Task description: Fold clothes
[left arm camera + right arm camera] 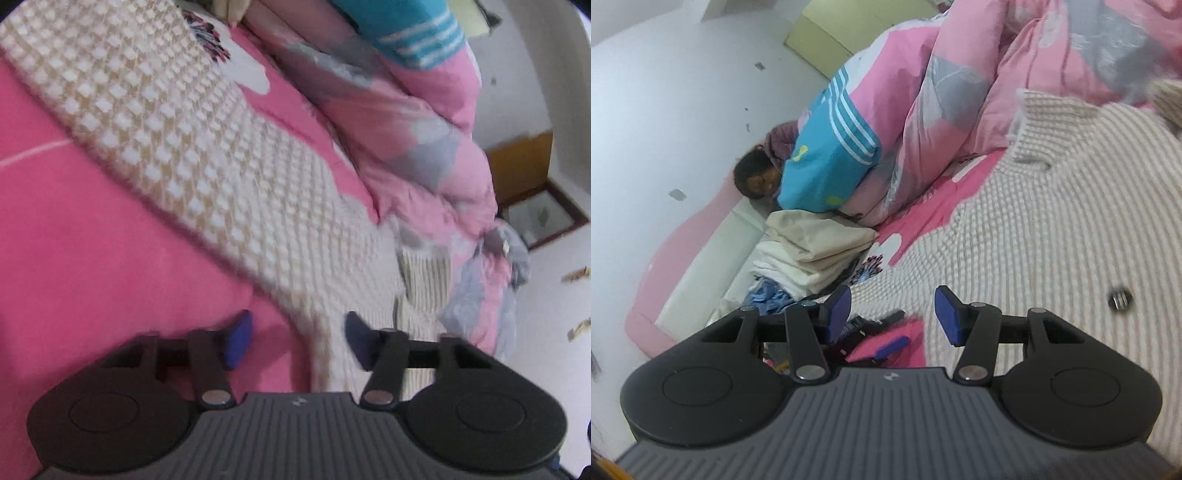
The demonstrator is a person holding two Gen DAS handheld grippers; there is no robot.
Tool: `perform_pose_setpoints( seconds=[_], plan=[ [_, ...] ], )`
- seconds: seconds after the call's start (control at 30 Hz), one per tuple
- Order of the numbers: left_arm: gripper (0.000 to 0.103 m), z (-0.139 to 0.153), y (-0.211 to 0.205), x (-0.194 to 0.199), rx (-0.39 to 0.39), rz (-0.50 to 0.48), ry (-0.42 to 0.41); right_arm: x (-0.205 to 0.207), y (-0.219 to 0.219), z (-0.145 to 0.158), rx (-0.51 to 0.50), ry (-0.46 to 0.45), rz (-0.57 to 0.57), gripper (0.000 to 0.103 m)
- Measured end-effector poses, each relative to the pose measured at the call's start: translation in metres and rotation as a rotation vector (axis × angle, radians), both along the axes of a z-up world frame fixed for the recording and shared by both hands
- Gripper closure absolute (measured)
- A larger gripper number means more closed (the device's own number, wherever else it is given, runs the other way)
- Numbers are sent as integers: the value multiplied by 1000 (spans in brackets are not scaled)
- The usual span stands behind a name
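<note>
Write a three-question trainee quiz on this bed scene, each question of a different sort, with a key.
1. True or false: the left gripper is clamped on the cream waffle-knit sweater.
2. Multiple choice: what does the sweater lie on? A) a wooden floor B) the bright pink bed sheet C) a grey sofa
3. Fill in: beyond the right gripper, a stack of folded ______ cloths sits below the blue pillow with white stripes.

Key: 1 false, its jaws stand open over the sweater's edge; 2 B; 3 cream.
</note>
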State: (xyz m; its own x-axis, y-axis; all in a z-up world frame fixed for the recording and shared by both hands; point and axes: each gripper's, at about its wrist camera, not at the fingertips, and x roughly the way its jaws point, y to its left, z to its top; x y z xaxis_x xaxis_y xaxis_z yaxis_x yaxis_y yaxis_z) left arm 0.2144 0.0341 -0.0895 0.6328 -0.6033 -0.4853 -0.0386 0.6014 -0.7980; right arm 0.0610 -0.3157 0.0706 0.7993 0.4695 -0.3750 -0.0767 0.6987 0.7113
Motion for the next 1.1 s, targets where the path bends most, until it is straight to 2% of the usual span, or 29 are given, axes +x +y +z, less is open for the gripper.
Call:
perform_pose_setpoints(
  seconds=[0.03, 0.07, 0.1, 0.2, 0.27, 0.4, 0.53, 0.67, 0.73, 0.83, 0.97, 1.03, 1.1],
  plan=[
    [65, -5, -1, 4, -11, 23, -11, 13, 2, -1, -9, 8, 2, 53],
    [79, -10, -1, 7, -21, 52, -11, 22, 4, -4, -12, 16, 4, 53],
    [87, -15, 0, 12, -29, 81, 2, 25, 5, -9, -5, 27, 4, 53],
    [93, -21, 0, 18, -80, 127, 25, 33, 8, -25, 15, 58, 4, 53],
    [94, -16, -4, 16, -53, 138, 16, 39, 10, -36, 28, 79, 4, 53],
    [96, -11, 5, 15, -67, 174, 48, 43, 8, -53, 55, 118, -14, 53],
    [96, -1, 16, 22, -42, 204, 33, 34, -4, -54, 61, 127, -55, 53],
    [96, -5, 24, 35, -40, 204, 62, 27, -14, -54, 63, 126, -81, 53],
    [95, -6, 19, 33, 0, 184, 55, 27, -16, -55, 62, 124, -82, 53],
    [88, 1, 13, 15, 52, 156, 26, 28, -20, -56, 52, 128, -83, 53],
    [86, 18, 13, -26, 173, 153, -35, 42, -25, -47, -35, 122, -85, 53],
    [86, 27, 11, -43, 219, 165, -92, 56, -23, -40, -97, 114, -71, 53],
    [86, 37, 1, -42, 258, 145, -162, 77, -17, -31, -189, 97, -33, 53]
  ],
)
